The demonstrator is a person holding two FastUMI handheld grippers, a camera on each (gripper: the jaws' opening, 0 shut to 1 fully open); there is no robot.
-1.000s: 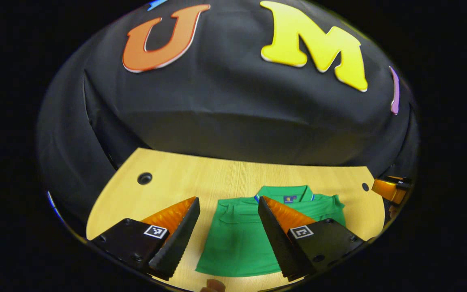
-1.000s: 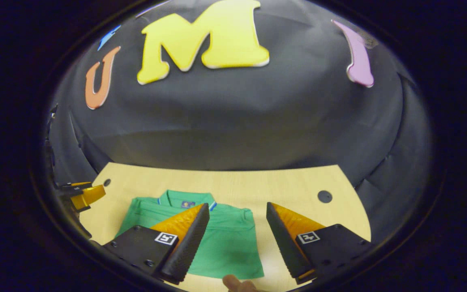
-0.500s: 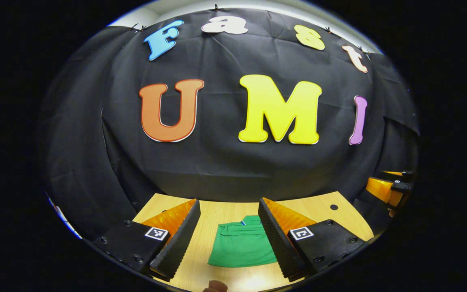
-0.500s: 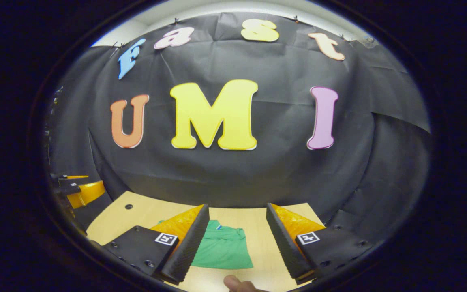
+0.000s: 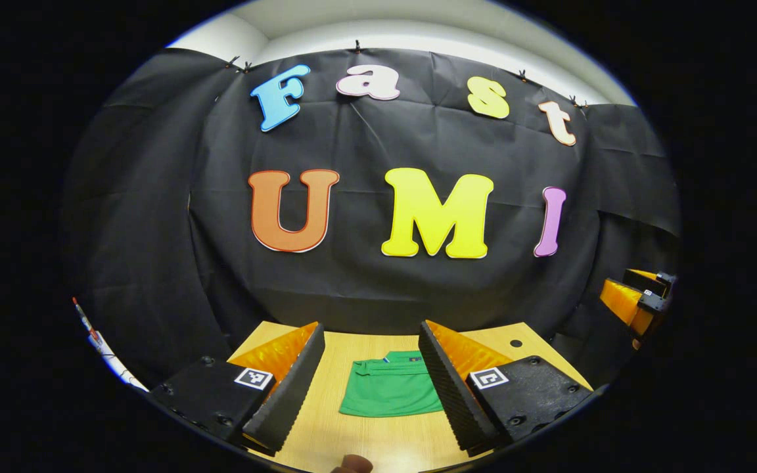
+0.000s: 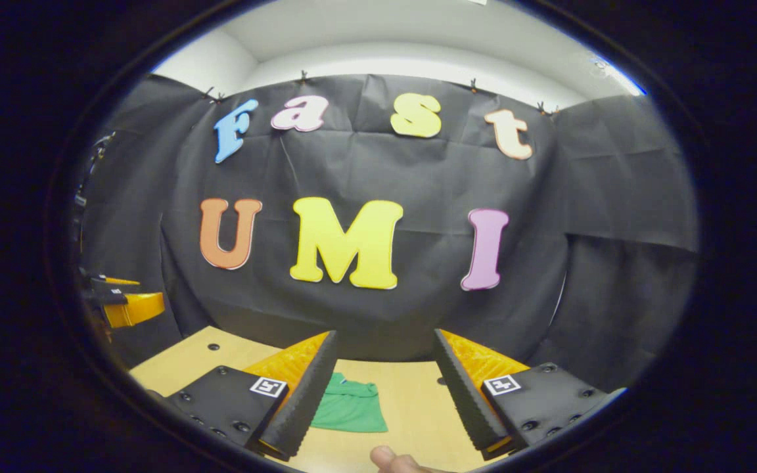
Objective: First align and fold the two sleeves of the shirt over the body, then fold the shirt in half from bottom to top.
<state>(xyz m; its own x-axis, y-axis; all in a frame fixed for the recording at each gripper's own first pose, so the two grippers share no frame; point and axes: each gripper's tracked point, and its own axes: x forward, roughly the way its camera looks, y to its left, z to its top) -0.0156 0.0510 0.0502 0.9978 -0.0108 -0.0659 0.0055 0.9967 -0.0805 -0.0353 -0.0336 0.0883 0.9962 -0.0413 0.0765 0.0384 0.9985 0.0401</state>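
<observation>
A green shirt [image 5: 391, 391] lies folded into a small rectangle on the wooden table [image 5: 352, 440], collar toward the back wall. In the left gripper view my left gripper [image 5: 370, 378] is open, held above and back from the shirt, which shows between its fingers. In the right gripper view my right gripper [image 6: 385, 387] is open too, and the green shirt [image 6: 350, 410] lies low beside its left finger. The right gripper [image 5: 635, 299] also appears at the far right edge of the left gripper view, and the left gripper [image 6: 125, 305] at the far left of the right gripper view.
The wooden table [image 6: 411, 407] has round holes near its back corners [image 5: 516, 343] [image 6: 212, 346]. The black cloth wall rises right behind the table. A fingertip [image 6: 388, 458] shows at the bottom edge of the right gripper view, another fingertip [image 5: 352, 464] in the left gripper view.
Both grippers have pulled back and tilted up away from the shirt, which now looks smaller and lower in each view. Both stayed open and the shirt has not moved.
</observation>
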